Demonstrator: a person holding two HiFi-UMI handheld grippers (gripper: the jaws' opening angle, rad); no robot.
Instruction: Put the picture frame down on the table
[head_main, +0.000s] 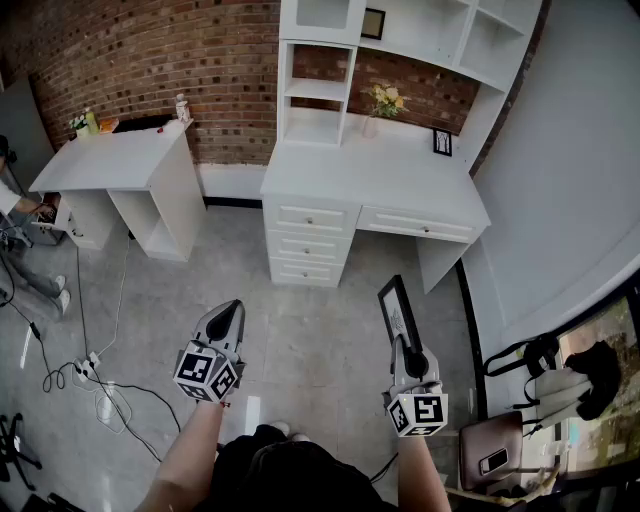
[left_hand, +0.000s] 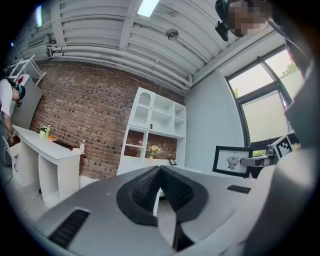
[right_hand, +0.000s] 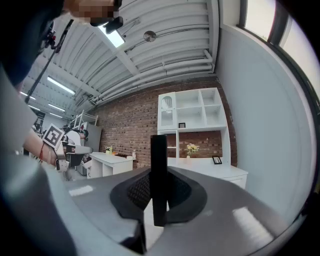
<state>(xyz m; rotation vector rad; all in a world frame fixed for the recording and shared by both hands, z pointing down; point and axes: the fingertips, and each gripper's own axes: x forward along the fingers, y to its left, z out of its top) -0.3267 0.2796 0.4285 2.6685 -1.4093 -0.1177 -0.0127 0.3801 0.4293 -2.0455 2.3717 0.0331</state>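
Observation:
My right gripper (head_main: 404, 345) is shut on a black picture frame (head_main: 398, 310), held upright above the grey floor, some way short of the white desk (head_main: 375, 185). In the right gripper view the picture frame (right_hand: 159, 175) shows edge-on as a dark bar pinched between the pads. My left gripper (head_main: 224, 322) is shut with nothing in it, level with the right one. From the left gripper view the picture frame (left_hand: 231, 161) shows its white print at the right, and my left gripper (left_hand: 159, 176) has its pads touching.
The white desk has drawers (head_main: 308, 243), a shelf unit (head_main: 330, 75), a vase of flowers (head_main: 384, 103) and a small framed photo (head_main: 442, 142). A second white table (head_main: 110, 160) stands at the left by the brick wall. Cables (head_main: 85, 375) lie on the floor; a brown chair (head_main: 490, 450) sits at the right.

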